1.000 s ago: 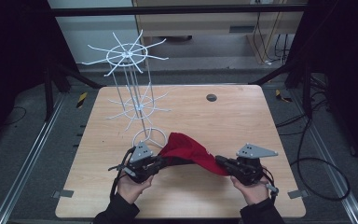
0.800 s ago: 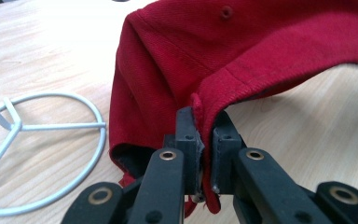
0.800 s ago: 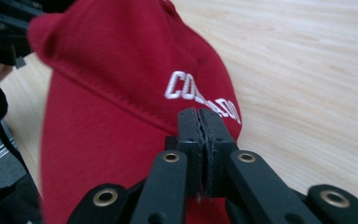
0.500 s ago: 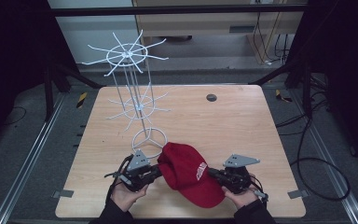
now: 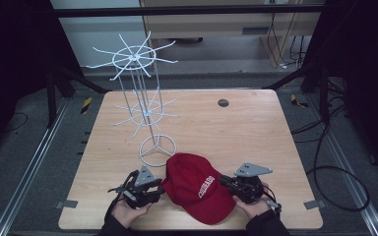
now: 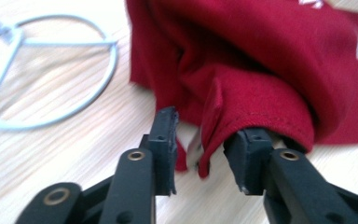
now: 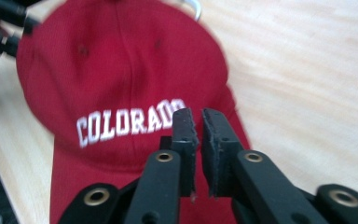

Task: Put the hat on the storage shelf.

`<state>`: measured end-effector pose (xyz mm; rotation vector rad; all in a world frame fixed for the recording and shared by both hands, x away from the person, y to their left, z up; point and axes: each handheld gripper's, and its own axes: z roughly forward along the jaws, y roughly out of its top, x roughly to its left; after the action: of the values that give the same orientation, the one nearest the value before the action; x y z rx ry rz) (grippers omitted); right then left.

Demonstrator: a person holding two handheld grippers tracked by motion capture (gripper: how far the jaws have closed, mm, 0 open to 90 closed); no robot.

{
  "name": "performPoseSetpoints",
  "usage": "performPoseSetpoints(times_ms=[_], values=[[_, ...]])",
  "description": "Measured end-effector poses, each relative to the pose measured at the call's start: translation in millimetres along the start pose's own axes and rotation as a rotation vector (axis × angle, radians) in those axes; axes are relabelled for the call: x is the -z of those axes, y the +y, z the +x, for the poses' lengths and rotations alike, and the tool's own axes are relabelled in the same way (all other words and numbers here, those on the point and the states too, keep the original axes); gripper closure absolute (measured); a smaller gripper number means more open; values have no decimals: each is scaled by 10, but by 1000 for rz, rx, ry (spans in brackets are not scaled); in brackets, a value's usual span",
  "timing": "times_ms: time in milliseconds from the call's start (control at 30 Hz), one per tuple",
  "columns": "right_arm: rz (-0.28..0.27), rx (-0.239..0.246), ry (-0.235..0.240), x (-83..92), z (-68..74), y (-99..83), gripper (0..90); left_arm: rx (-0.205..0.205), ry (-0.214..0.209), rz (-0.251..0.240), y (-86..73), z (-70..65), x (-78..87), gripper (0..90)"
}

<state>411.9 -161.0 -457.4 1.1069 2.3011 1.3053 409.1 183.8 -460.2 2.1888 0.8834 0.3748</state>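
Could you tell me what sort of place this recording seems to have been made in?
Probably a lab or workshop recording cell rather than a shop or home. A bare light wooden table stands inside a dark metal frame, loose black cables run across the grey floor, and the only props are a white wire rack and a red cap.

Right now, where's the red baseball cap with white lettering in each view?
High view: red baseball cap with white lettering, bottom centre of the wooden table, between both grippers.
Left gripper view: upper right, its edge fold between the open jaws.
Right gripper view: centre left, lettering facing the camera.
Shared landmark: the white wire stand's ring base.
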Motion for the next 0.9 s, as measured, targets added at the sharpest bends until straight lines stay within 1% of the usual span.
performPoseSetpoints(times_ms=[67, 200, 267, 300, 367, 400, 500, 567, 667, 800, 900], values=[[-29, -5, -15, 35, -8, 41, 818, 12, 14, 12, -49, 43, 42, 573], [-72, -8, -33, 69, -19, 115, 797, 41, 44, 24, -161, 157, 145, 512], [-84, -5, -32, 72, -14, 152, 788, 56, 58, 33, -211, 211, 183, 497], [-97, 3, -38, 70, -4, 203, 768, 65, 76, 36, -241, 240, 205, 484], [-101, 2, -38, 71, 3, 222, 762, 79, 89, 39, -282, 300, 253, 479], [-111, 4, -37, 69, 13, 256, 751, 89, 92, 35, -298, 321, 271, 468], [-128, 7, -37, 54, 40, 344, 735, 117, 122, 19, -342, 417, 344, 462], [-136, 14, -34, 25, 60, 415, 711, 146, 141, -5, -353, 488, 377, 451], [-140, 20, -27, -27, 112, 524, 669, 171, 175, -31, -353, 566, 384, 412], [-140, 34, -13, -101, 178, 628, 613, 197, 224, -61, -356, 673, 381, 401], [-144, 39, -9, -162, 229, 699, 577, 218, 245, -83, -366, 740, 394, 394]])
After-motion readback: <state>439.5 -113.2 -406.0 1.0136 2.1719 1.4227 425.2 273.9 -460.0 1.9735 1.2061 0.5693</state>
